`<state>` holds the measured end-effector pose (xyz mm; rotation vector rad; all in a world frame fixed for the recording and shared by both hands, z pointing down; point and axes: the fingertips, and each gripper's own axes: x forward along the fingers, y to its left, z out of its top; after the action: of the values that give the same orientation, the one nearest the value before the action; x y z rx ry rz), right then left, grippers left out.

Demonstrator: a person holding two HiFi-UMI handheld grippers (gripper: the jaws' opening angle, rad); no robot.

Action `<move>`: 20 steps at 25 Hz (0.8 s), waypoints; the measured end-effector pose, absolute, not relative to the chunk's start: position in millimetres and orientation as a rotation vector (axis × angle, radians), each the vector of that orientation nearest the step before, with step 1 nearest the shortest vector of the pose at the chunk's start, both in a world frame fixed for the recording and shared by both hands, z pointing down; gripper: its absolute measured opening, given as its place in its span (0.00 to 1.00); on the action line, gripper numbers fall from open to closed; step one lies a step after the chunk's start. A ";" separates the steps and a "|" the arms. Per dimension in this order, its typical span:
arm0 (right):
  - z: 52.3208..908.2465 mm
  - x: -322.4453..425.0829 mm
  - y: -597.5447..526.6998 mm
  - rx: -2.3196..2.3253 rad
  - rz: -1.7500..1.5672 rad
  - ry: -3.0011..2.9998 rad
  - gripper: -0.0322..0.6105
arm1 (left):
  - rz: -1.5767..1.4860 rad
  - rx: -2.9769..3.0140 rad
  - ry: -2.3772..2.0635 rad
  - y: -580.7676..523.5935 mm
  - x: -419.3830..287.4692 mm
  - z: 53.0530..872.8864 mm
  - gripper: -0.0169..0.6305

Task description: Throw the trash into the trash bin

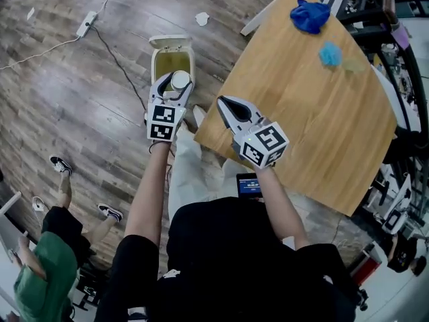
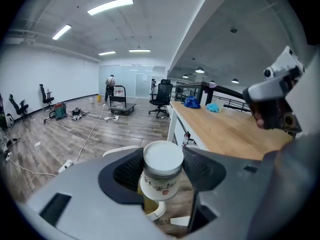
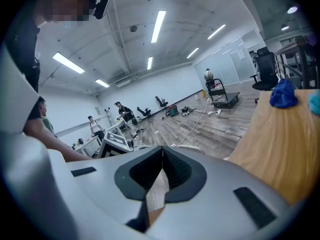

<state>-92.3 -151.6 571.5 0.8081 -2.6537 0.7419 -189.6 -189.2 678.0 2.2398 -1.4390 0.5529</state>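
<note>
The bench shows its long left edge running diagonally, and the trash bin stands on the wooden floor just beside this edge, near the corner of the bench. On the other side of the bin the floor opens widely, with only a cable leading to a power strip and, beyond the bin, a scrap of paper. The lid of the bin is turned back, so the mouth is open upward; the inside looks yellowish, and what lies in it I cannot make out. The left tongs are clenched on a cup with a white cap, one pad on each side of its body. The cup hangs above the open mouth of the bin, its long axis nearly upright and a little tilted, the cap on top. The right tongs are pressed together with nothing between them, and they hover over the near corner of the bench. At the far end of the bench lie a dark blue cloth and a smaller light blue thing, near each other but apart.
</note>
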 end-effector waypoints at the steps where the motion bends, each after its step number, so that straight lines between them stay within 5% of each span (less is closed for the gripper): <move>1: 575.3 -99.2 -156.4 0.812 0.757 -2.652 0.05 | 0.568 2.239 -1.428 -194.8 -194.5 693.9 0.42; 11: 619.9 -143.5 -223.0 0.887 0.795 -2.690 0.05 | 0.628 2.232 -1.316 -255.7 -219.8 865.2 0.42; 20: 643.3 -149.5 -245.8 0.951 0.821 -2.652 0.05 | 0.623 2.216 -1.281 -264.7 -235.2 907.7 0.45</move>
<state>-149.5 -245.8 643.3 0.9508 -2.6525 0.8211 -235.2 -264.7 907.7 2.2158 -1.2815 0.6234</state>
